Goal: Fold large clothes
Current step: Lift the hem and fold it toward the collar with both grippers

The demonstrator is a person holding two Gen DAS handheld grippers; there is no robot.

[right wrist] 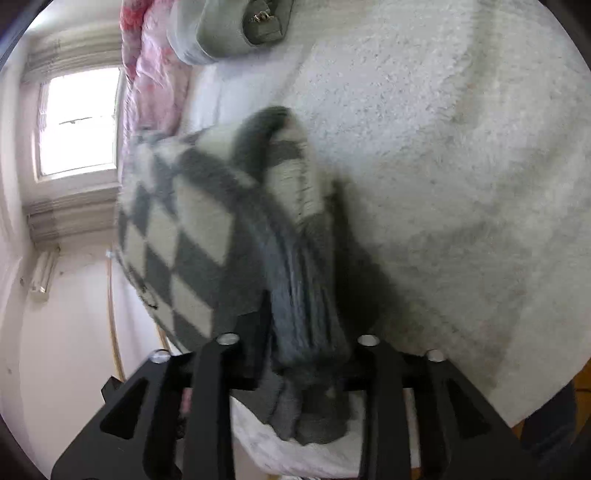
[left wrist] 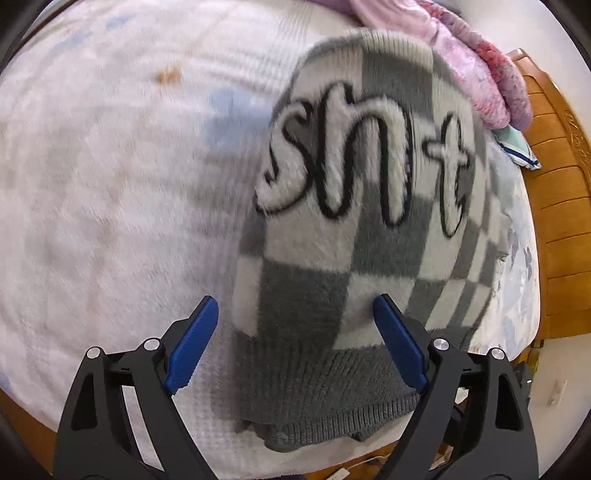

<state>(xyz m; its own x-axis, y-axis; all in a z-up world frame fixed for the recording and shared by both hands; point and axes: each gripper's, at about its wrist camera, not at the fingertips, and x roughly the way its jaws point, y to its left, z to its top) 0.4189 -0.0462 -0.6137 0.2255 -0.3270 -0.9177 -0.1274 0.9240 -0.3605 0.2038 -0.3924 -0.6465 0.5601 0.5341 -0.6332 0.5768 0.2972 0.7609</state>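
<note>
A grey-and-white checkered knit sweater [left wrist: 354, 236] with large white fuzzy letters lies folded into a long strip on the white bed cover [left wrist: 110, 184]. My left gripper [left wrist: 295, 314] is open, its blue fingers [left wrist: 192, 343] either side of the sweater's grey ribbed hem, not touching it. In the right wrist view the sweater [right wrist: 192, 221] hangs bunched, lifted off the bed. My right gripper [right wrist: 299, 354] is shut on the sweater's gathered grey ribbed edge; its fingertips are hidden in the cloth.
Pink and purple bedding [left wrist: 480, 66] is piled at the far end, next to a wooden headboard [left wrist: 554, 184]. A grey-green handbag [right wrist: 243, 26] lies on the bed. A window [right wrist: 77, 122] and white wall are beside the bed.
</note>
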